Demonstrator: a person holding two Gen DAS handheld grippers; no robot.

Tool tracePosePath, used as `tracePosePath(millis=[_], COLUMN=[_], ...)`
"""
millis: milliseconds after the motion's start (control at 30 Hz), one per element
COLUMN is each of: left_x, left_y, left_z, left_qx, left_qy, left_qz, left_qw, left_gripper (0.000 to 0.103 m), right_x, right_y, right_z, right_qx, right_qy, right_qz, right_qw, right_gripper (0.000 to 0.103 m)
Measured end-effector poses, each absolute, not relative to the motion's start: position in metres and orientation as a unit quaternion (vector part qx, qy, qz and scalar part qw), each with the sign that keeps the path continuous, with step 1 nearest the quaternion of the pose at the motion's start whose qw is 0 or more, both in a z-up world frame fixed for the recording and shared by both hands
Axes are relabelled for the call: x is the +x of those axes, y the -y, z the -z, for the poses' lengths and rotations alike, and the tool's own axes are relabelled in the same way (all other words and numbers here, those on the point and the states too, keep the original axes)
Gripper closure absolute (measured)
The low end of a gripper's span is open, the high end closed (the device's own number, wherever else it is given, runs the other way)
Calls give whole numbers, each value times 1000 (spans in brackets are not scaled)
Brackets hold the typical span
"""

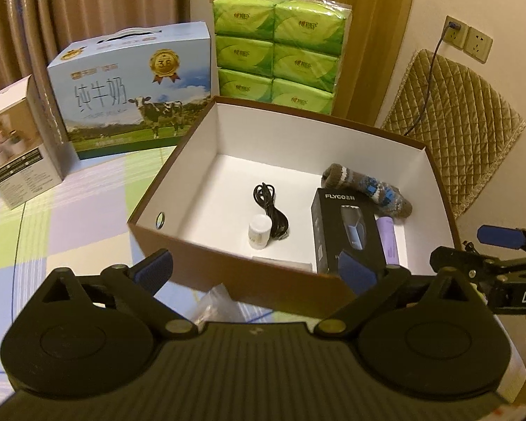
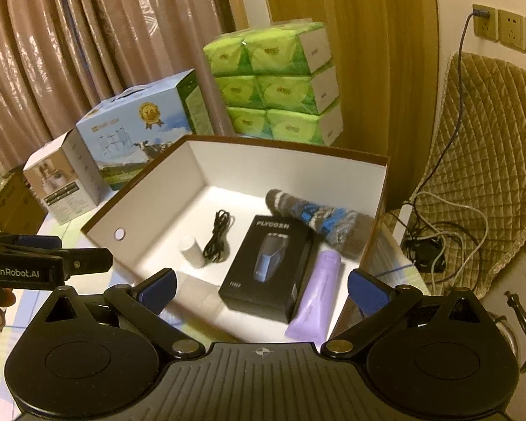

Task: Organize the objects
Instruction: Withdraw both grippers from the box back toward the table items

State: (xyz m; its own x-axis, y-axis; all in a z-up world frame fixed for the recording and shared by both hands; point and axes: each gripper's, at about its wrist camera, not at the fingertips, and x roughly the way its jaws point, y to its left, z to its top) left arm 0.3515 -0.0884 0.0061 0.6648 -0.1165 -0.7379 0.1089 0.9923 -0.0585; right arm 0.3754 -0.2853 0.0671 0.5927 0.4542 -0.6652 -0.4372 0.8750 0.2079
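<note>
Now | box (image 1: 179,242): shaver carton (image 1: 347,231), sock (image 1: 368,187), cable (image 1: 271,210) | both tools spread, empty

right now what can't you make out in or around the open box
- Clear plastic packet, left wrist view: blurred, half behind the left gripper; contents unreadable.
- Flat pale item in the box, left wrist view: cut off by the near wall.
- White bottle label: too blurred in both views.
</note>
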Motion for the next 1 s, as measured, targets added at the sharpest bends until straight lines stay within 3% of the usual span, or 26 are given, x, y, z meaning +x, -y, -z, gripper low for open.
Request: tracePosePath(millis=[1000], left_x=[224], left_y=[41], left_z=[-23], left_qx=[-47], left_qy=[-401], left_qz=[30], left_qw=[914], left_gripper=[4], right_x=[283], right_y=[269], right_z=[-84], right_qx=[-4], right_qy=[-377], right_qz=[-282], right_qw=[882], right_gripper=[2])
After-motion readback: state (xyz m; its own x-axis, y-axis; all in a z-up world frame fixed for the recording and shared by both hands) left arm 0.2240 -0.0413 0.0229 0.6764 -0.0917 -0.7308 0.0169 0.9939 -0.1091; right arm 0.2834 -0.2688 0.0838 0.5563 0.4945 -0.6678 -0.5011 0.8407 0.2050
